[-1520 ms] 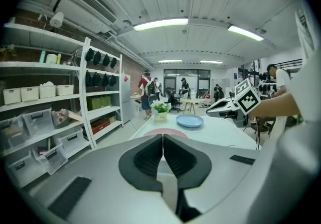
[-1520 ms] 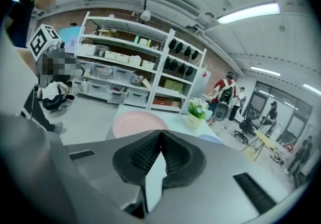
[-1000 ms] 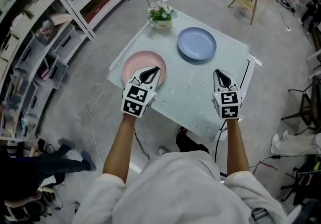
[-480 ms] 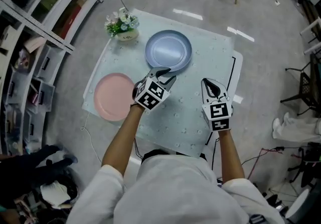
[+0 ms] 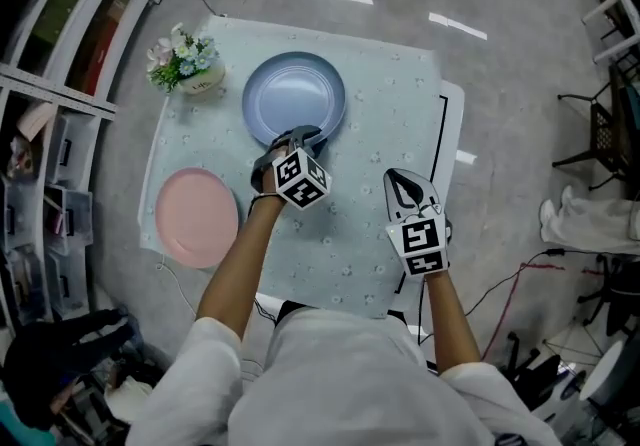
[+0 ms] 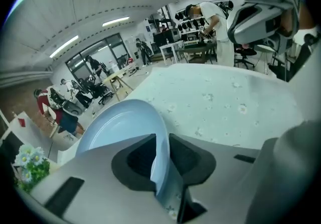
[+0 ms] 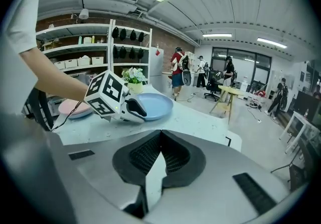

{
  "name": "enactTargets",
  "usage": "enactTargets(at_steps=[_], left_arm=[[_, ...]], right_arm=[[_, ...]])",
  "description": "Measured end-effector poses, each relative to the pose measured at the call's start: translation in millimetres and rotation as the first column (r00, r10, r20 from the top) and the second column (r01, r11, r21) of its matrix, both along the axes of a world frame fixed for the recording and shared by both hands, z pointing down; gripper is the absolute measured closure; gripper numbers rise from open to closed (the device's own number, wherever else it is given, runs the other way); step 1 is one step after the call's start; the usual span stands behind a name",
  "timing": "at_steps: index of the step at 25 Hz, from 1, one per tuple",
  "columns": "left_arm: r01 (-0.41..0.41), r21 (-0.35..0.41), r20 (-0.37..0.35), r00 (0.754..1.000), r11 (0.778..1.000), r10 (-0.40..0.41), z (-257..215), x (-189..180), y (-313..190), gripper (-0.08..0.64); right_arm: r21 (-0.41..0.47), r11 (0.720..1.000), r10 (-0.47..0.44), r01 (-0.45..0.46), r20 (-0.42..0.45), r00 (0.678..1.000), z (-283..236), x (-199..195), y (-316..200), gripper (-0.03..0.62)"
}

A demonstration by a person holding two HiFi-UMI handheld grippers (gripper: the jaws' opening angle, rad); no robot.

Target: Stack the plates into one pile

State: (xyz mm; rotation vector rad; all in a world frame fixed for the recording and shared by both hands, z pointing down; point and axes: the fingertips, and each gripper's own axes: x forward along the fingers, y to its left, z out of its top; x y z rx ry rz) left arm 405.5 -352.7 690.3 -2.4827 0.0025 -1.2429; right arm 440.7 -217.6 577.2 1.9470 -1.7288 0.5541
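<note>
We see the blue plate (image 5: 295, 94) smooth and glossy, like glazed ceramic, with light glinting in its well. The pink plate (image 5: 195, 217) looks just as smooth, with a softer sheen. The table cover (image 5: 390, 114) is a pale, faintly shiny sheet printed with small flowers, perhaps oilcloth. The right gripper (image 5: 403, 179) has a matt grey plastic shell, and its pads (image 7: 143, 158) are black, dull and finely ribbed. The floor (image 5: 500, 84) is mottled grey, like polished concrete. The sleeve (image 5: 215, 364) is soft white cloth.

Light blue plate (image 5: 295, 94), pink plate (image 5: 197, 217), pale mint tablecloth (image 5: 385, 134) with small white flowers
</note>
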Motion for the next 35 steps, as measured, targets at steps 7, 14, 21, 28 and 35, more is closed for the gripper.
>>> enactTargets(at_steps=[7, 14, 21, 28, 35], left_arm=[[-0.040, 0.028, 0.048, 0.998, 0.999, 0.039, 2.8, 2.3, 6.1, 0.522], [-0.044, 0.022, -0.083, 0.995, 0.999, 0.045, -60.4, -26.5, 22.8, 0.526], [-0.091, 0.020, -0.173, 0.981, 0.996, 0.093, -116.5, -101.3, 80.1, 0.509], [-0.098, 0.131, -0.159, 0.980, 0.986, 0.119, -150.0, -195.8, 135.9, 0.509], [0.024, 0.172, -0.135, 0.991, 0.985, -0.001, -159.1, -301.9, 145.8, 0.508]], right_arm=[[-0.010, 1.000, 0.022, -0.022, -0.001, 1.000, 4.1, 6.6, 13.2, 0.578], [0.013, 1.000, 0.001, -0.001, -0.042, 0.999, -14.7, -27.7, 28.9, 0.578], [0.069, 0.995, -0.064, 0.070, -0.092, 0.994, -52.8, -107.9, 49.7, 0.578], [0.125, 0.979, -0.147, 0.164, -0.133, 0.980, -86.8, -193.0, 73.9, 0.578], [0.160, 0.950, -0.243, 0.267, -0.156, 0.958, -103.7, -273.0, 83.1, 0.578]])
